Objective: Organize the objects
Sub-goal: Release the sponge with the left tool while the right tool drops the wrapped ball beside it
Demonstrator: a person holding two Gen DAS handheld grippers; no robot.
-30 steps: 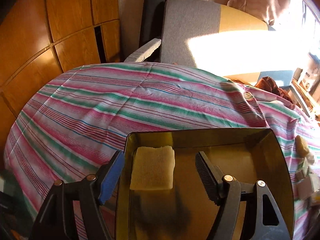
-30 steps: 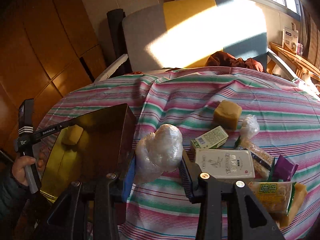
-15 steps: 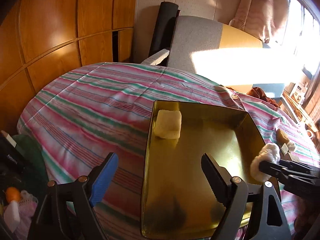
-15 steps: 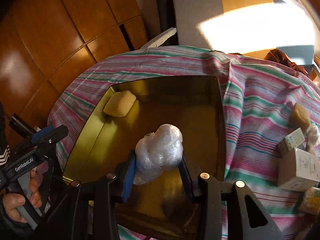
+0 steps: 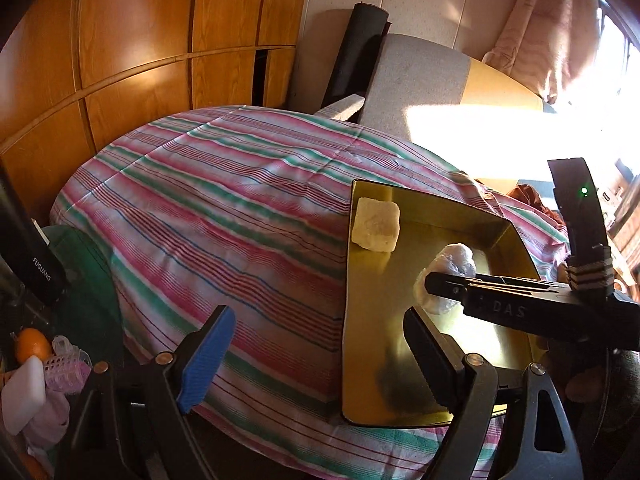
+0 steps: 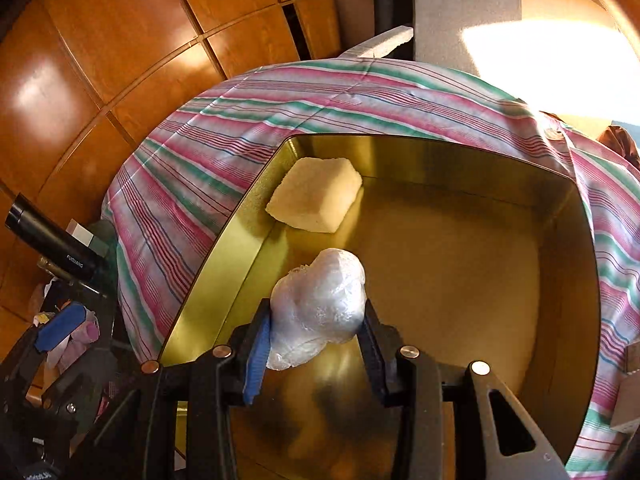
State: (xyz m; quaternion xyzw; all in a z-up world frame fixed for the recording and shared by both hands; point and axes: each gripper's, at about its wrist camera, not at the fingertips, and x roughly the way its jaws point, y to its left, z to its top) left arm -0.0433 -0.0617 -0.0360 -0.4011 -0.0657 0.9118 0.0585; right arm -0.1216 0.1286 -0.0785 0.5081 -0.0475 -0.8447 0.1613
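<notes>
A gold metal tray [image 5: 360,280] [image 6: 568,248] lies on the striped tablecloth [image 5: 224,208] [image 6: 224,152]. A pale yellow sponge-like block [image 5: 375,229] [image 6: 314,198] sits in its far left corner. My right gripper [image 6: 316,340] is shut on a white plastic-wrapped bundle [image 6: 320,308] and holds it over the tray's left half; the bundle [image 5: 448,276] and that gripper [image 5: 440,284] also show in the left wrist view. My left gripper [image 5: 316,352] is open and empty, over the tray's near left edge.
A grey and yellow armchair [image 5: 424,80] stands behind the table, wooden panels [image 5: 120,40] to the left. Below the table's left edge are a dark flask [image 5: 32,256], an orange [image 5: 32,344] and small clutter. A box edge [image 6: 628,392] shows at the far right.
My right gripper has carried the wrapped bundle from the pile of packets leftward to over the tray. My left gripper has pulled back and left, away from the yellow block.
</notes>
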